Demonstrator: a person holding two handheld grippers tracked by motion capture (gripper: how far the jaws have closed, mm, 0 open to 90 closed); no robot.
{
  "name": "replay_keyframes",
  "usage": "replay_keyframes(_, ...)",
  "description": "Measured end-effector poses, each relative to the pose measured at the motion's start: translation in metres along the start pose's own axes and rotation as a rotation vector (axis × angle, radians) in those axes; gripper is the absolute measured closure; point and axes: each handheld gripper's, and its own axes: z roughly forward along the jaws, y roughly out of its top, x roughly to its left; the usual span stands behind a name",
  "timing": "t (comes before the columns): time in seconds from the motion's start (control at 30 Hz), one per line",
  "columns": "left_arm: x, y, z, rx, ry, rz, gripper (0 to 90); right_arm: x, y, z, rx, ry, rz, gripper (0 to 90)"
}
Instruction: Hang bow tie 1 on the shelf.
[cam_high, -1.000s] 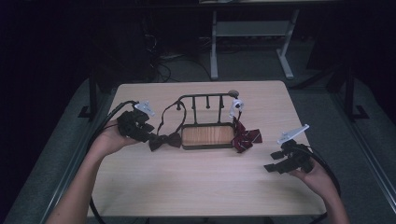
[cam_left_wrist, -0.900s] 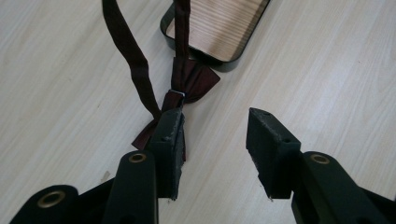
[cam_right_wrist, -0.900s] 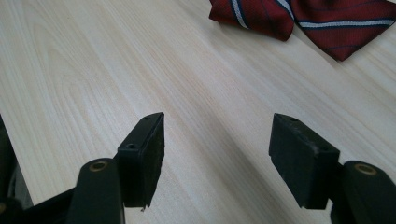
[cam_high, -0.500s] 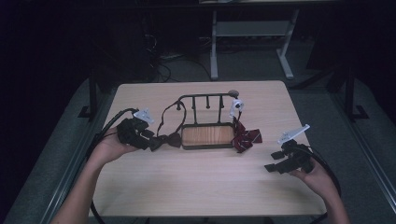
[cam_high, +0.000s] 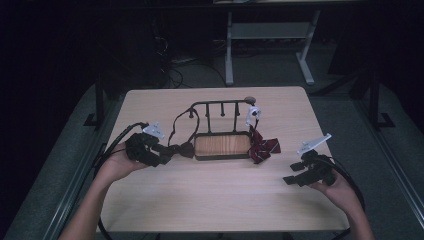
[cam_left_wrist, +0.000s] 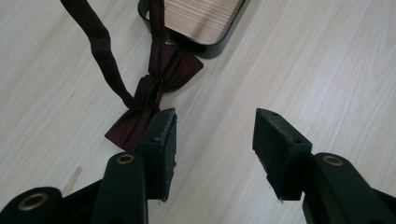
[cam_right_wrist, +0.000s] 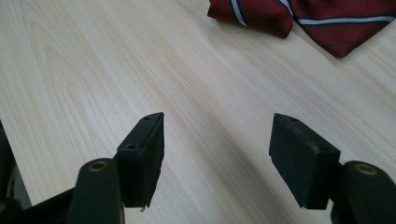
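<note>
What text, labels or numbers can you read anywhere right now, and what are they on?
None: no view carries a readable word, number or sign.
The dark bow tie, the striped tie, the wooden tray of the rack and the table carry no print.
A small white tag on the rack is too small and blurred to tell if it bears text.

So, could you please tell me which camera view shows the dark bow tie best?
The left gripper view: the dark bow tie lies close up on the table, its knot and strap plain, just beyond the open left gripper. The high view shows it small and dim beside the rack.
</note>
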Motion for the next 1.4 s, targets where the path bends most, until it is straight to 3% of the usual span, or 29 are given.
replay_keyframes(1.03,-0.02,-0.027,0.025,-0.007,0.001,0.006,40.3,0.0,-0.002,0.003,0.013,-0.003,0.007,35.6)
replay_keyframes(1.4,-0.033,-0.041,0.038,-0.053,-0.002,0.007,36.5,0.005,-0.003,0.006,0.01,0.009,-0.013,34.8)
